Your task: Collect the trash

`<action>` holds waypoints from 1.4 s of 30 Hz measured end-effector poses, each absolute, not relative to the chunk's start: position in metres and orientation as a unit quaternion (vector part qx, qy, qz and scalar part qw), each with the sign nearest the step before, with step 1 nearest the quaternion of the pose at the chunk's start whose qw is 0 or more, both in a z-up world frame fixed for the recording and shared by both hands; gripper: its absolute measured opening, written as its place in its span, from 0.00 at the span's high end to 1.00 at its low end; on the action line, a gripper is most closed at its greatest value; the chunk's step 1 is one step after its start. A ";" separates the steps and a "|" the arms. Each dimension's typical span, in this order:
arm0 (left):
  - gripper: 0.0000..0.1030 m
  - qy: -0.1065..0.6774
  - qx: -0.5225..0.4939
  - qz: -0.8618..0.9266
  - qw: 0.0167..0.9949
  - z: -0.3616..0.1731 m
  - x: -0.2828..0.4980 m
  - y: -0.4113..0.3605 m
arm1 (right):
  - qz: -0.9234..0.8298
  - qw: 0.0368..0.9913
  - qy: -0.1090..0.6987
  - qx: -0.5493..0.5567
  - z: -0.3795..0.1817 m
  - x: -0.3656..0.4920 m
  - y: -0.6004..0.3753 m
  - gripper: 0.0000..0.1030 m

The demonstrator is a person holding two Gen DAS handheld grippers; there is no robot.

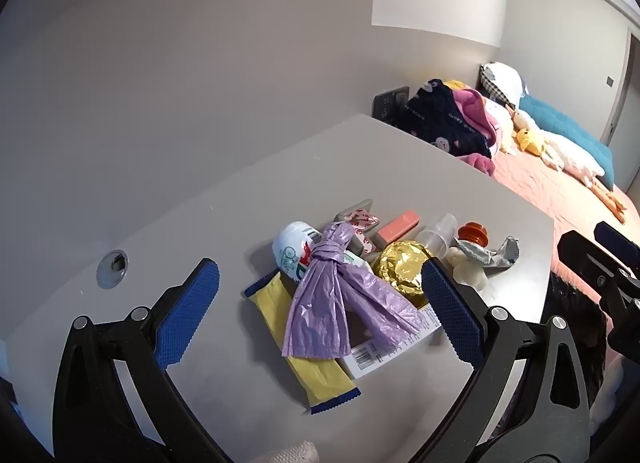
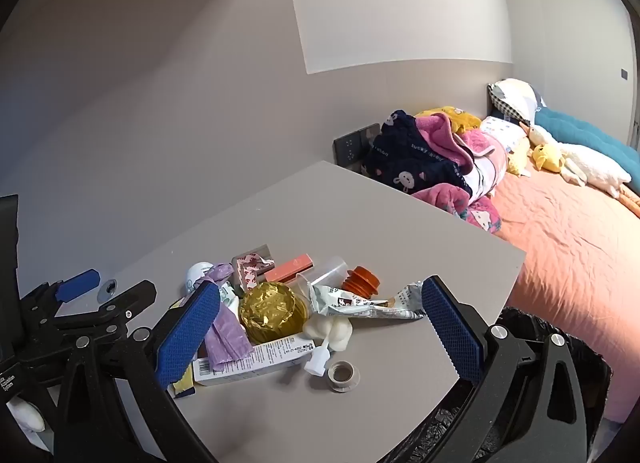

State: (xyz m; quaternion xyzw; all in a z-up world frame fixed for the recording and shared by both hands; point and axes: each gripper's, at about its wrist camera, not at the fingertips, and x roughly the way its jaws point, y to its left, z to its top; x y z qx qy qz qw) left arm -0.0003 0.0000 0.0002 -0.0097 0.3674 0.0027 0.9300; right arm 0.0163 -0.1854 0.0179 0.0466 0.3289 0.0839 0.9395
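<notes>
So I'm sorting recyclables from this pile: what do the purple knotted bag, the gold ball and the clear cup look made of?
Purple knotted bag: thin plastic film, glossy and crinkled, tied in a knot. Gold ball: looks like metallic foil wrapping, shiny and creased; its contents cannot be told. Clear cup: see-through plastic, probably rigid, lying on its side.

Before me, trash lies heaped on the desk: a knotted purple bag (image 1: 340, 295) over a yellow wrapper (image 1: 304, 347), beside a gold foil ball (image 1: 402, 269).
</notes>
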 end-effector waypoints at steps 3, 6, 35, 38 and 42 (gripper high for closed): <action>0.06 0.371 -0.010 0.003 0.928 0.000 0.001 0.000 | 0.084 0.939 0.330 0.047 0.018 0.017 -0.186 0.03; 0.06 0.373 -0.009 0.004 0.928 0.000 0.002 0.002 | 0.083 0.939 0.330 0.046 0.018 0.017 -0.186 0.03; 0.06 0.371 -0.015 -0.009 0.929 -0.005 0.001 0.000 | 0.082 0.939 0.331 0.048 0.017 0.018 -0.189 0.03; 0.06 0.372 -0.012 -0.014 0.928 -0.004 0.001 -0.001 | 0.083 0.939 0.331 0.047 0.017 0.019 -0.189 0.03; 0.06 0.372 -0.012 -0.021 0.928 -0.005 0.002 -0.003 | 0.083 0.939 0.331 0.047 0.019 0.019 -0.190 0.03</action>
